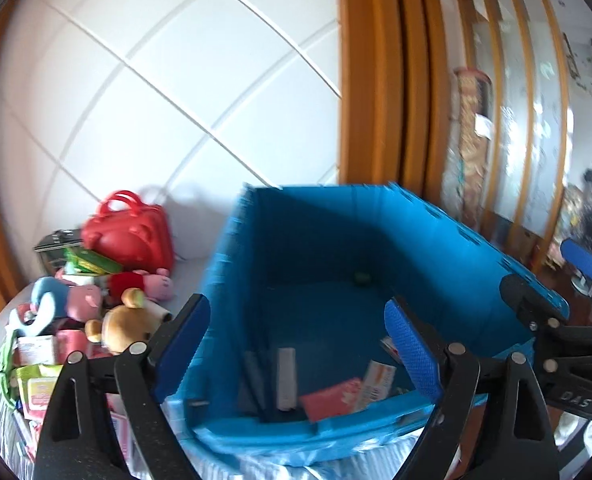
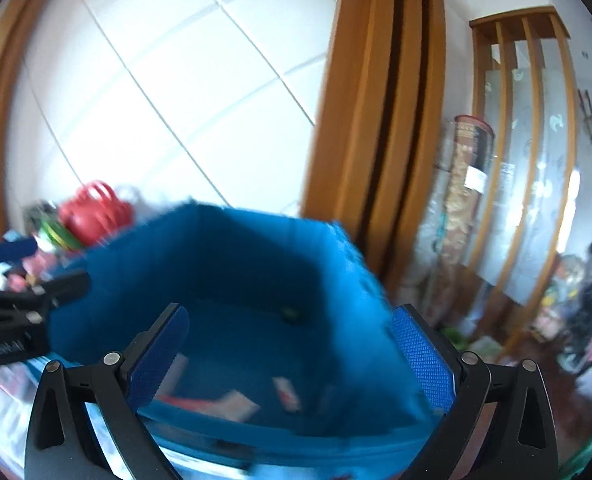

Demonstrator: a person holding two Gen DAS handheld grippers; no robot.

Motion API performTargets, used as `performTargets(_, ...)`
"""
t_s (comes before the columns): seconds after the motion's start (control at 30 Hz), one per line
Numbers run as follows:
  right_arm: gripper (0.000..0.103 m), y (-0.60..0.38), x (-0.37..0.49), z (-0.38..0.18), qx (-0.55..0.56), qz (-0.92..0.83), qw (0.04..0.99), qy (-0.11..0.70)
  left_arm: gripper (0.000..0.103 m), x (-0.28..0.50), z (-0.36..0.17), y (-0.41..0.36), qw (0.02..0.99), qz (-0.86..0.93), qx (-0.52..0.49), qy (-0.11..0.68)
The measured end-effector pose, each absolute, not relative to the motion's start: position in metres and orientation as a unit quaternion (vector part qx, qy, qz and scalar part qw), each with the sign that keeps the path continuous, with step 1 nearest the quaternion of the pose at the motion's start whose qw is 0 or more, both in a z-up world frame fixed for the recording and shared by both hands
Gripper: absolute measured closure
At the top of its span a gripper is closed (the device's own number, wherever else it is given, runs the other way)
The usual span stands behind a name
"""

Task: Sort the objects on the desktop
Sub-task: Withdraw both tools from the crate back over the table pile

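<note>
A blue plastic crate (image 1: 320, 248) stands on the table and fills the middle of both views; it also shows in the right wrist view (image 2: 231, 264). Inside lie several flat items, among them a red card (image 1: 328, 400), a grey remote-like bar (image 1: 287, 378) and small packets (image 2: 283, 394). My left gripper (image 1: 296, 344) is open and empty, held over the crate's near rim. My right gripper (image 2: 291, 356) is open and empty over the same crate. The right gripper's body shows at the right edge of the left wrist view (image 1: 556, 344). The right wrist view is blurred.
Left of the crate is a pile: a red toy case (image 1: 129, 236), a brown plush bear (image 1: 125, 324), pink plush pigs (image 1: 155, 280), a green tin (image 1: 91, 260) and small boxes (image 1: 35, 376). A white panelled wall and a wooden door frame (image 1: 380, 80) stand behind.
</note>
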State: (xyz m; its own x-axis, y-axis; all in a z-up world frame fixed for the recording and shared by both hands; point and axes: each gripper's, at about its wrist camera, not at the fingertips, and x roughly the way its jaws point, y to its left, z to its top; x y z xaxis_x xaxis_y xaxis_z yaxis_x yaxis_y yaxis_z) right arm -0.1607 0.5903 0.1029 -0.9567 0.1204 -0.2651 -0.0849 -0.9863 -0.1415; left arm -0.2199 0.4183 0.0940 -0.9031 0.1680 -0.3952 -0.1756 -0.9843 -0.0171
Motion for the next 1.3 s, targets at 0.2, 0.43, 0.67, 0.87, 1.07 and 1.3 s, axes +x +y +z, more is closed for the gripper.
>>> performTargets(0.2,0.000,0.535,-0.163,0.102,-0.114,0.992,-0.038,-0.027,0.013,-0.204,0.086,0.351,0.006,0.980,-0.197,0.015)
performTargets(0.43,0.000,0.445,-0.172,0.091,-0.113,0.987,-0.112,-0.027,0.013,-0.190,0.065,0.237,-0.076,0.971,-0.226,-0.008)
performTargets(0.67,0.000,0.348,-0.185,0.071,-0.134,0.977,-0.166,-0.030,0.013,-0.174,0.029,0.117,-0.159,0.948,-0.274,-0.022)
performTargets(0.87,0.000,0.271,-0.204,0.023,-0.216,0.956,-0.196,-0.036,0.013,-0.158,-0.024,0.015,-0.205,0.920,-0.325,-0.073)
performTargets(1.07,0.000,0.226,-0.225,-0.047,-0.335,0.919,-0.205,-0.023,0.013,-0.146,-0.088,-0.066,-0.239,0.880,-0.391,-0.127)
performTargets(1.3,0.000,0.203,-0.252,-0.121,-0.454,0.866,-0.210,0.016,0.013,-0.166,-0.134,-0.095,-0.197,0.866,-0.431,-0.162)
